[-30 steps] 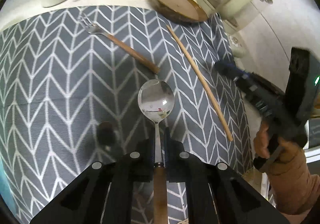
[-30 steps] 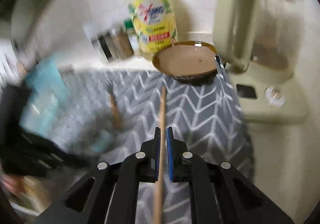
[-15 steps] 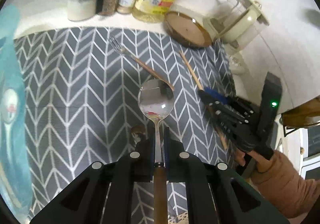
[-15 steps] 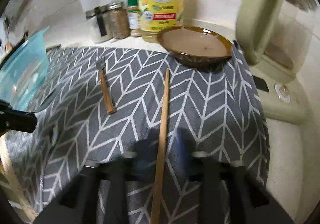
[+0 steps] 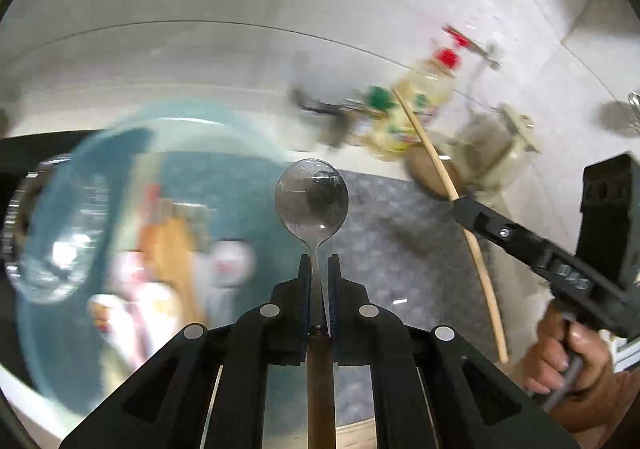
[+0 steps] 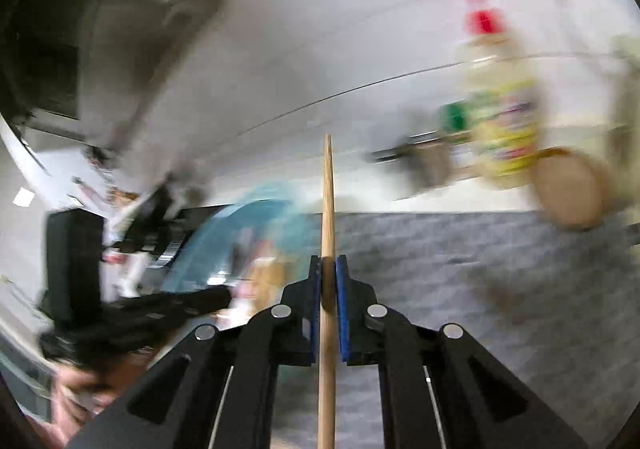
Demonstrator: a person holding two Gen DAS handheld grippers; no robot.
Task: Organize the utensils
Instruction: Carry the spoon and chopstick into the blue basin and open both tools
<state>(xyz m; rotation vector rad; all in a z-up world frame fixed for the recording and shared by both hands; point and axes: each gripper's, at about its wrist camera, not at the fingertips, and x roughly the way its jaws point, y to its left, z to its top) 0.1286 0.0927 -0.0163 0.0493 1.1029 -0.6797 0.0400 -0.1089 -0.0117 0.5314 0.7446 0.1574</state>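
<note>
Steel-bowled, wooden-handled, the spoon [image 5: 313, 205] sits clamped at its neck in the left gripper [image 5: 319, 269], raised clear of the grey mat [image 5: 404, 245] beside a blue bowl [image 5: 248, 185] that seems, through the blur, to hold other utensils. On the other side, the right gripper [image 6: 329, 273] is closed on a wooden chopstick [image 6: 328, 201], also lifted above the mat.
</note>
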